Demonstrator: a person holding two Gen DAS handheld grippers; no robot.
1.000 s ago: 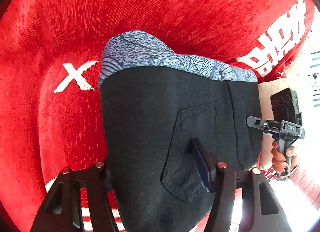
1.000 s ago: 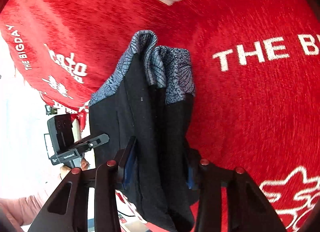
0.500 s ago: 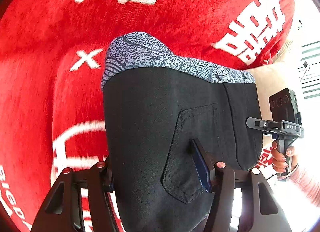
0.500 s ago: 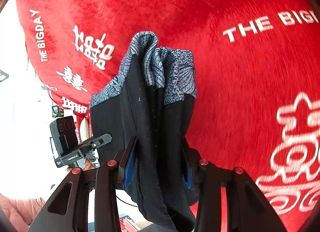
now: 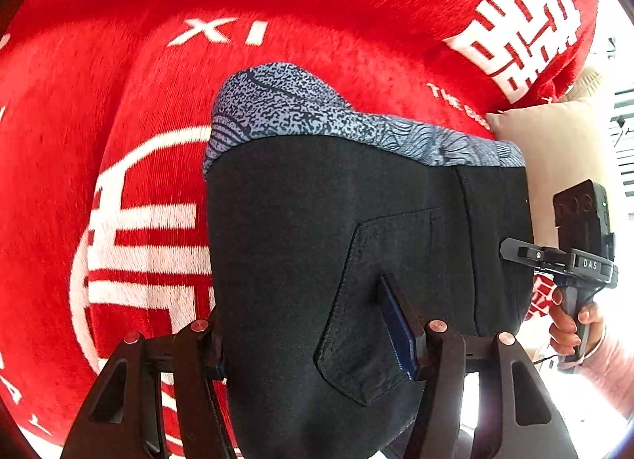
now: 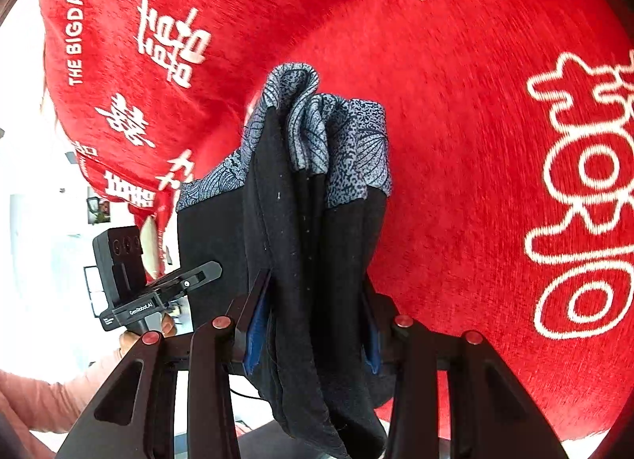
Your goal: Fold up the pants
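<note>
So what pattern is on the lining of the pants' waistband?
A blue-grey speckled print with dark fan-like line motifs on the black pants' waistband lining, clearest in the right wrist view.

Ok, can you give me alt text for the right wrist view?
The right tongs are clamped on a hanging bunch of black fabric pants with a blue-grey patterned waistband, above a red plush blanket with white lettering. At lower left, the left tongs grip the same pants.

The hanging pants (image 5: 356, 241) block the way ahead; red blanket (image 5: 119, 142) beneath lies bare.
</note>
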